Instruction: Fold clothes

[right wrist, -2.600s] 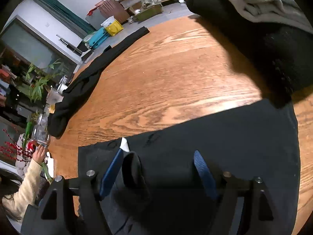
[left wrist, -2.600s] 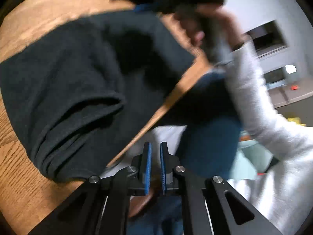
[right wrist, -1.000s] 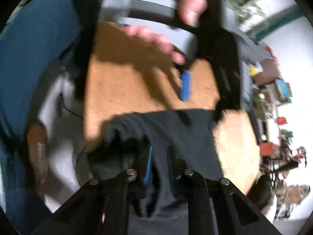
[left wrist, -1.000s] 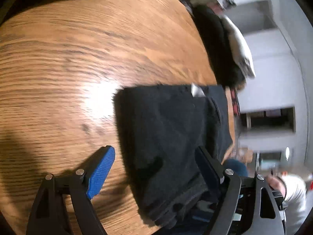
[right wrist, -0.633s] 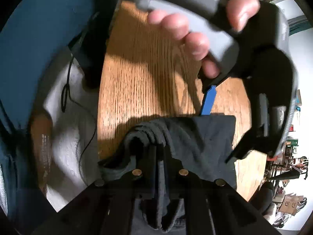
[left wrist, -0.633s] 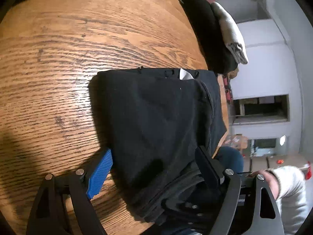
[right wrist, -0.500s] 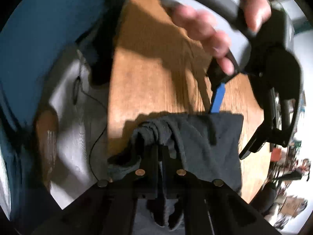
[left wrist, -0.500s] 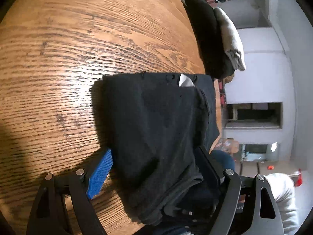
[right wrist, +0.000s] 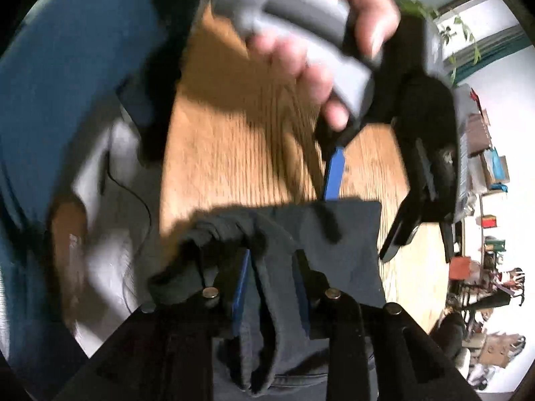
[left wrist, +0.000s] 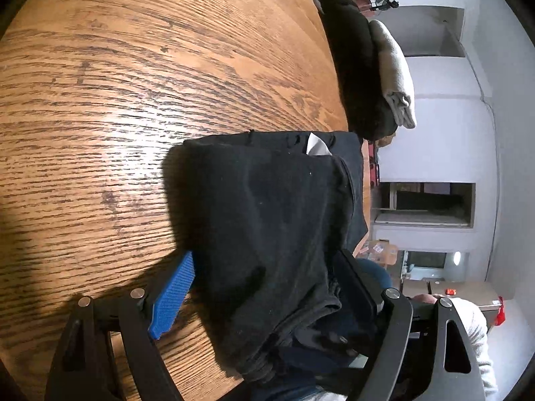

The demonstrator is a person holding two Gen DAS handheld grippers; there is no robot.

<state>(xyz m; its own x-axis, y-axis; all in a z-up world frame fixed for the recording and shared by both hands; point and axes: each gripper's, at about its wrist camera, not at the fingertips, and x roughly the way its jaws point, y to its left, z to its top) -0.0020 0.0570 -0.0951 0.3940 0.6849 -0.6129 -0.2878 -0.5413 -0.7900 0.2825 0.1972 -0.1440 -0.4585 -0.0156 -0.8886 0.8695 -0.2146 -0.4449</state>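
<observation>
- Progress, my read: black garment (left wrist: 267,220) already folded to a compact rectangle on wooden table (left wrist: 117,100), at table's near edge; prob. final fold just laid, w/ squaring up or stacking left.
- Left gripper (left wrist: 267,304): jaws wide apart, straddling garment's near end at 6 o'clock, pads not pressing.
- Right gripper (right wrist: 272,280): jaws opening, bunched cloth edge between them, grip loosening.
- Count: 1 garment in work; 1 stack of 2 folded items (black, grey) (left wrist: 367,73) at 1 o'clock; 2 grippers.
</observation>
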